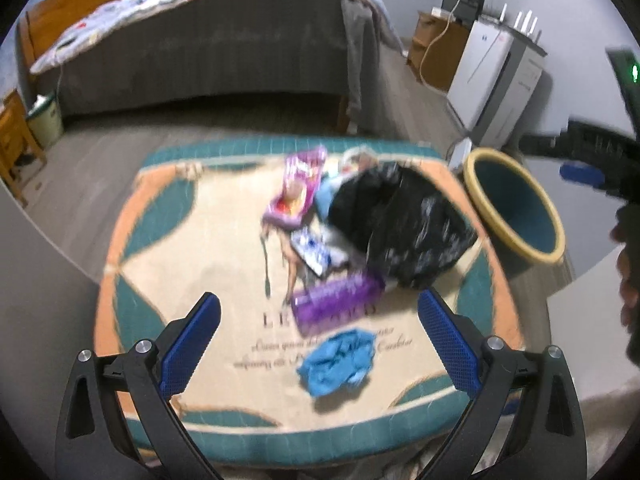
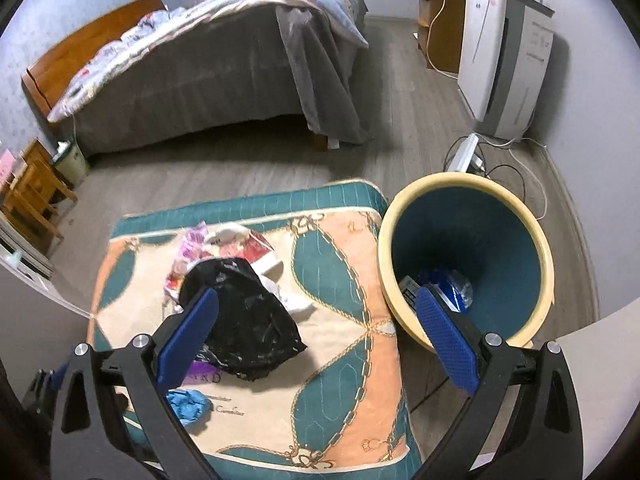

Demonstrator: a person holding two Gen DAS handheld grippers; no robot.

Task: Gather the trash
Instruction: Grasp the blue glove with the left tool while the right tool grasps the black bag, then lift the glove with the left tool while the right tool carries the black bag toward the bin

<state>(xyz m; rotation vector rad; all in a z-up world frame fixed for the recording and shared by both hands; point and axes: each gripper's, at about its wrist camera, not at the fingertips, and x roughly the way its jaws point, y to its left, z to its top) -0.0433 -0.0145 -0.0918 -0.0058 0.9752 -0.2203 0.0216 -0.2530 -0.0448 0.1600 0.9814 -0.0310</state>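
Now I'd lower my left gripper (image 1: 319, 344), spread wide and empty, squarely over the blue crumpled wrapper (image 1: 337, 360) on the mat (image 1: 168, 264) (right gripper (image 2: 317, 340) also agape, empty, beside the bin (image 2: 468, 256)).

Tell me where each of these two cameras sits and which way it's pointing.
Left wrist: sits on the left gripper, above the near edge of the mat, looking across the trash toward the bed; its open blue fingers and the right gripper at far right show.
Right wrist: sits on the right gripper, over the mat's right side, facing the bin and bed; open fingers show.
Shared: mat, black bag, blue wad, bin, bed.
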